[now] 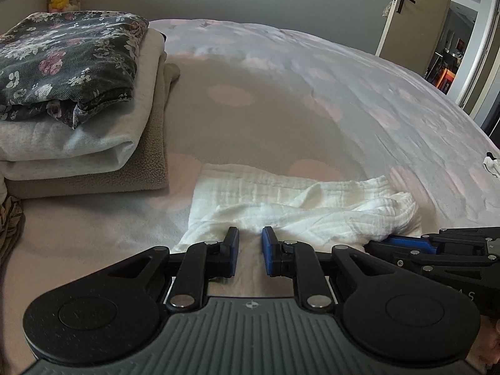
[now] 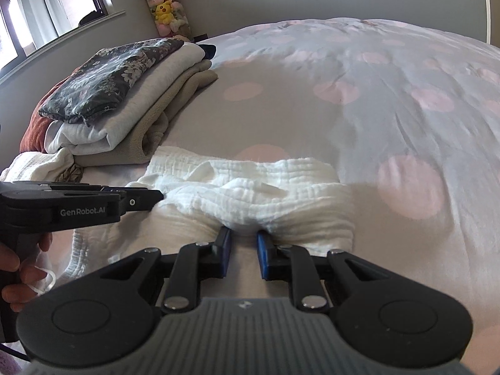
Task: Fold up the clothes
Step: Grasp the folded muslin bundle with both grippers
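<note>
White crinkled muslin cloth (image 1: pixel 281 200) lies bunched near the bed's (image 1: pixel 281 100) front edge, left gripper (image 1: pixel 250 243) fingers slightly parted over its hem, gripping nothing, while the right view shows right gripper (image 2: pixel 243 243) fingers likewise narrowly apart at the cloth's edge.

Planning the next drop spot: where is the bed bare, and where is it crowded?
Free: the dotted grey-pink bedspread beyond the crumpled white muslin cloth and to its right. Crowded: the stack of folded clothes at left, and the near edge, where both claws meet the cloth.
</note>
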